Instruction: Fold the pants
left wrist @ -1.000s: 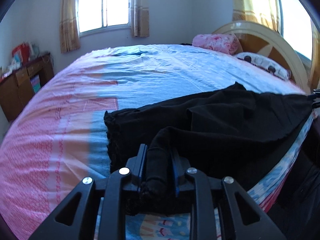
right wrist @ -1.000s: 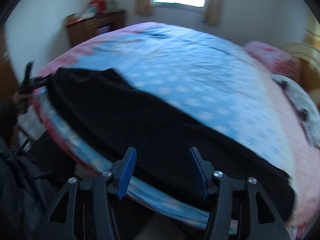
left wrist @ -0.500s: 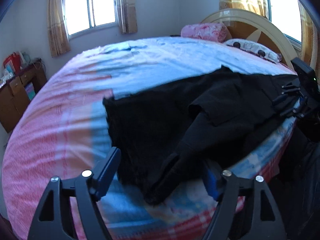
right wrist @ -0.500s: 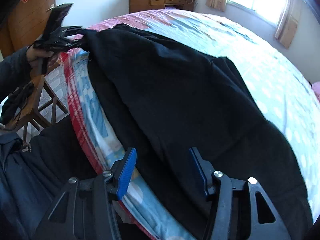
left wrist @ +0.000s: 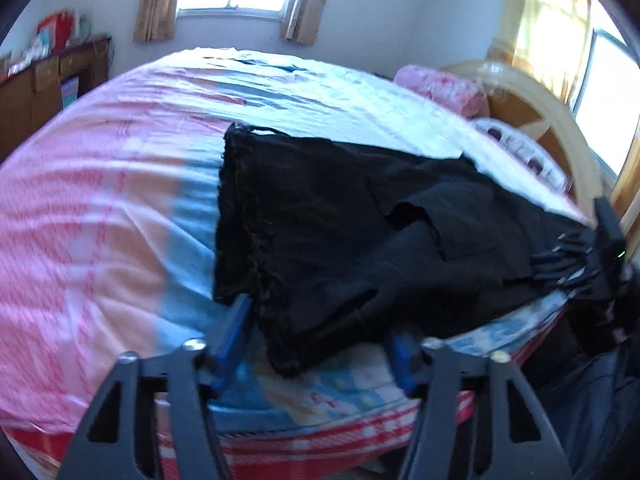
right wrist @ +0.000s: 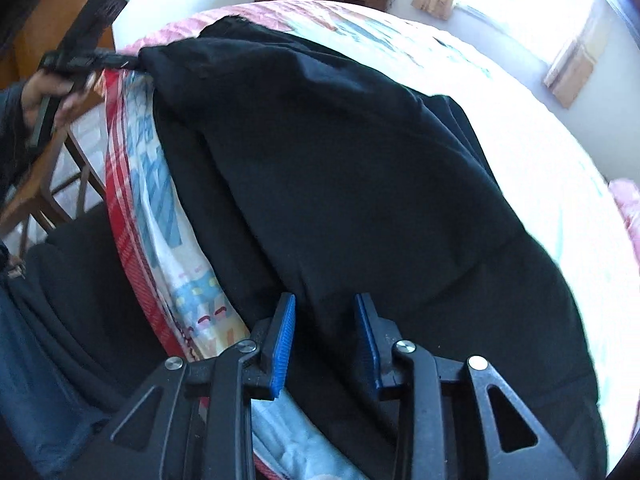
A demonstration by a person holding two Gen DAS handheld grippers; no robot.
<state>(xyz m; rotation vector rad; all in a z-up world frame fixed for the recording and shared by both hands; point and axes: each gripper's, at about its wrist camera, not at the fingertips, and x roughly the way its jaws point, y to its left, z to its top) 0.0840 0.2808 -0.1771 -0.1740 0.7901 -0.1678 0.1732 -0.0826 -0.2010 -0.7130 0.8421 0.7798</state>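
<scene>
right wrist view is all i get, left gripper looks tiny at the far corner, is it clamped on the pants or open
observer: Open. In the left wrist view the left gripper has its blue pads spread wide, and the near end of the black pants lies between them unclamped.
operator: what does that end of the pants look like
observer: A gathered, ruffled edge runs across it, lying on the pink and blue sheet.
operator: anything folded over already
observer: A loose flap sits doubled over near the middle of the pants.
</scene>
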